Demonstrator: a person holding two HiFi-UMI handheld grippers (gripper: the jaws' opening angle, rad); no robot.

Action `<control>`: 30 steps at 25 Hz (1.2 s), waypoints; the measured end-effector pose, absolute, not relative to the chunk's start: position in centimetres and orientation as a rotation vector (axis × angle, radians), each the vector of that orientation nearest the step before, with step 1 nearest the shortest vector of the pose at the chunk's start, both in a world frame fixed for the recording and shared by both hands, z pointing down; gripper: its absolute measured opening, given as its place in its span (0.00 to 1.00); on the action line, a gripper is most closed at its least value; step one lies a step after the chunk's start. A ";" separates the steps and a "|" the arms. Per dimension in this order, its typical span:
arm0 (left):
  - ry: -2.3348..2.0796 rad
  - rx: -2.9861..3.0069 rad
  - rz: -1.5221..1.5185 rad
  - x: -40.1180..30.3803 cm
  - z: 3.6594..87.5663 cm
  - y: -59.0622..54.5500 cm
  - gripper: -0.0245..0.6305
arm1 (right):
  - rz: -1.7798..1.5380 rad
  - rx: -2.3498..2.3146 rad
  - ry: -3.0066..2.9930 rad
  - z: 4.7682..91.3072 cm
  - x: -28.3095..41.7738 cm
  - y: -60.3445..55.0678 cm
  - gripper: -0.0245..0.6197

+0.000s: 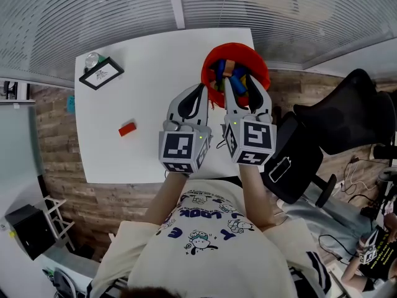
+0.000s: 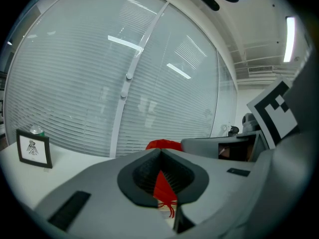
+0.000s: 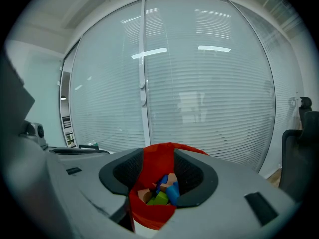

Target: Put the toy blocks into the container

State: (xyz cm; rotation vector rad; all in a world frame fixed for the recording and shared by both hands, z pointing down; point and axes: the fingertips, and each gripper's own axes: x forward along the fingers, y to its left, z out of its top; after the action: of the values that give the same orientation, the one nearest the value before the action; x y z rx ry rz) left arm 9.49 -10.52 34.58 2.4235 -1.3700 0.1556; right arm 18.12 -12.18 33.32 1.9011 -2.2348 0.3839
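Toy blocks (image 1: 231, 74) fill the red container (image 1: 214, 59) at upper centre, the right gripper (image 1: 242, 85) has its fingers wide and empty, the left gripper (image 1: 200, 92) seemingly closed, so next comes fetching the red block (image 1: 127, 128) at the counter's (image 1: 155, 61) left.

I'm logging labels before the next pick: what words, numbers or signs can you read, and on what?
"LOOK": shirt, upside down, likely reading; its other print is unreadable.
Frame: small print under a drawing, too small to read.
Left marker cube and right marker cube: black-and-white codes, no words.
Block: no print visible.
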 end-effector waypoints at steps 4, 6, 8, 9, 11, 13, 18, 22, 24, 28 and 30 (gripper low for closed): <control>-1.386 2.427 0.147 8.8 34.0 -10.6 0.08 | 0.363 1.909 -2.258 32.5 17.6 -12.1 0.33; -1.396 2.422 0.136 8.4 33.9 -10.5 0.08 | 0.356 1.903 -2.270 32.3 17.1 -12.0 0.33; -1.407 2.417 0.123 7.9 33.7 -10.4 0.08 | 0.351 1.895 -2.283 32.1 16.5 -11.9 0.33; -1.413 2.417 0.122 7.7 33.7 -10.3 0.08 | 0.349 1.889 -2.291 32.0 16.2 -11.8 0.33; -1.425 2.413 0.122 7.1 33.6 -10.0 0.08 | 0.346 1.874 -2.304 32.0 15.4 -11.5 0.33; -1.436 2.406 0.119 6.6 33.7 -9.7 0.08 | 0.342 1.858 -2.316 31.9 14.6 -11.3 0.33; -1.469 2.394 0.117 4.9 33.4 -9.2 0.08 | 0.333 1.814 -2.356 31.6 12.6 -10.9 0.33; -1.512 2.377 0.113 3.3 33.0 -8.9 0.08 | 0.326 1.768 -2.393 31.4 10.6 -10.7 0.33; -1.544 2.354 0.080 2.3 32.8 -8.8 0.08 | 0.323 1.738 -2.416 31.4 9.6 -10.8 0.33; -1.605 2.311 0.054 0.2 32.6 -8.6 0.09 | 0.319 1.671 -2.457 31.4 7.4 -10.7 0.33; -1.640 2.284 0.050 -1.0 32.7 -8.4 0.08 | 0.320 1.632 -2.480 31.5 6.2 -10.6 0.33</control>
State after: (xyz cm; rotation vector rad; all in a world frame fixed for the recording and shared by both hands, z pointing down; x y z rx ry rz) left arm -1.02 -8.36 32.67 2.2844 -1.6402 0.0500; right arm 6.15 -10.64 31.49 1.6319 -2.4796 0.3198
